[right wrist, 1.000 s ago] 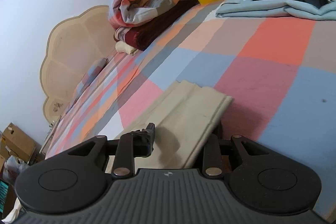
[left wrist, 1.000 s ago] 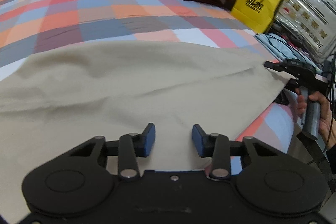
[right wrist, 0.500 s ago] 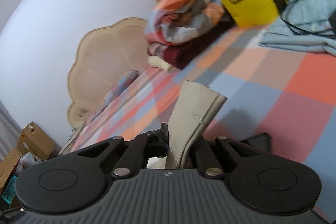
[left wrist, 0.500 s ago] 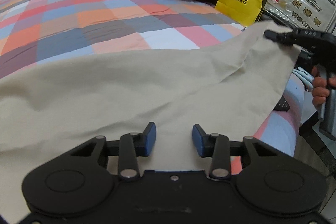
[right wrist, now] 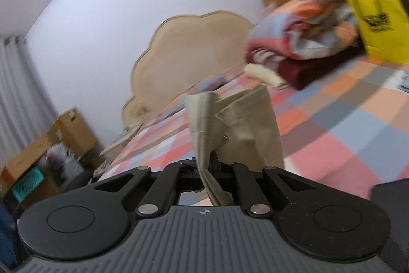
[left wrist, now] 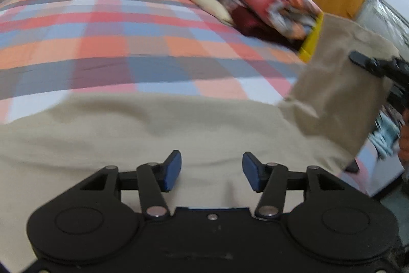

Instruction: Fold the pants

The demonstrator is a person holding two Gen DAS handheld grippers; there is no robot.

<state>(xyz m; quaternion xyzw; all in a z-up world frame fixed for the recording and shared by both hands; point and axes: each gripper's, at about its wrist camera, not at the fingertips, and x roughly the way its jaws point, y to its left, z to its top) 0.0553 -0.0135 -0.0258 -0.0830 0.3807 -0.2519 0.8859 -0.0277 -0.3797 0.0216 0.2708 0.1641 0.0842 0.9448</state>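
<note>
I saw the beige pants (left wrist: 153, 124) spread flat across the lower half of the left wrist frame — plain fabric, softly rumpled. Their right end was lifted off the surface, hanging as a folded flap at the right edge of that frame. In the right wrist frame the same hem (right wrist: 230, 124) stood up at centre — bunched, creased, seam showing.

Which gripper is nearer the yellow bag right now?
Right. The right gripper, jaws clamping the lifted pants hem, is up beside the yellow bag; the left gripper hovers open at the bed's near side.
</note>
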